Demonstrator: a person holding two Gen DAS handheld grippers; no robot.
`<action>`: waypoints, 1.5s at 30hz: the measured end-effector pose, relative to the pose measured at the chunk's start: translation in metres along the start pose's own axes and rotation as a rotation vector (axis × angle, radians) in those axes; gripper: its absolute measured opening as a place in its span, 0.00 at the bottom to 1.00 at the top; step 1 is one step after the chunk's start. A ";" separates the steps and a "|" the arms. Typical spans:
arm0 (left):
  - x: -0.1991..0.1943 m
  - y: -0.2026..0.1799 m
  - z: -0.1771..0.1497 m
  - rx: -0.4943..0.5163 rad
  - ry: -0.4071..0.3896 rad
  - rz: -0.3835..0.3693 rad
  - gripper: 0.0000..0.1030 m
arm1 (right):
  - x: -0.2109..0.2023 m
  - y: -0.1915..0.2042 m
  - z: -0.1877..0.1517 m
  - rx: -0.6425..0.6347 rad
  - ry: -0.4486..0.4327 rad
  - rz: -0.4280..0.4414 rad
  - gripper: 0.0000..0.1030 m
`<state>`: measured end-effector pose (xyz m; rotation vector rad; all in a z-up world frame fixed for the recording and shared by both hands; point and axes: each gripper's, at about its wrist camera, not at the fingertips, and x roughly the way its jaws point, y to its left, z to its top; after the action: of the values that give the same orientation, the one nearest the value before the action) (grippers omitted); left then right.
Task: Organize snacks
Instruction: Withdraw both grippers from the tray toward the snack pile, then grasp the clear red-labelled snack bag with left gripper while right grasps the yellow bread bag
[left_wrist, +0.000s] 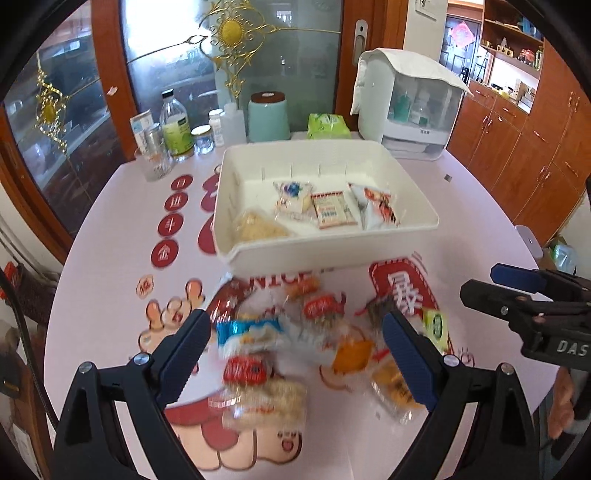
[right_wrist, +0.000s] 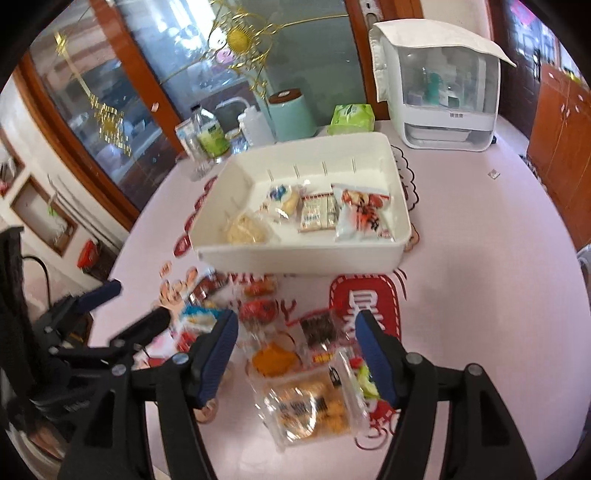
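My left gripper (left_wrist: 295, 354) wide apart, right gripper (right_wrist: 295, 354) apart too, both empty above blurred snacks (left_wrist: 266, 347); four packs in bin (left_wrist: 406, 177).

A round table (left_wrist: 110, 236) under a pale pink cloth printed with red cartoon figures fills the middle of the room. Just behind the table stands a wood-framed frosted-glass sliding door (left_wrist: 236, 55) with gold scrollwork, daylight glowing through it. To the table's right run reddish-brown wooden cabinets (left_wrist: 517, 147) with open shelves (left_wrist: 513, 40) above them.
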<state>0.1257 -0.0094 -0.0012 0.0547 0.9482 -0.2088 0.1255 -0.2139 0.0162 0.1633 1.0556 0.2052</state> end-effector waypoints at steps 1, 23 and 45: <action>-0.001 0.002 -0.006 -0.004 0.002 0.000 0.91 | 0.002 0.001 -0.007 -0.019 0.008 -0.012 0.70; 0.065 0.047 -0.098 -0.175 0.194 0.062 0.91 | 0.114 0.019 -0.107 -0.237 0.228 -0.134 1.00; 0.133 0.033 -0.094 -0.132 0.324 0.097 0.94 | 0.139 0.032 -0.103 -0.365 0.236 -0.148 1.00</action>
<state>0.1326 0.0154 -0.1656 0.0131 1.2771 -0.0472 0.0993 -0.1449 -0.1437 -0.2738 1.2399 0.2843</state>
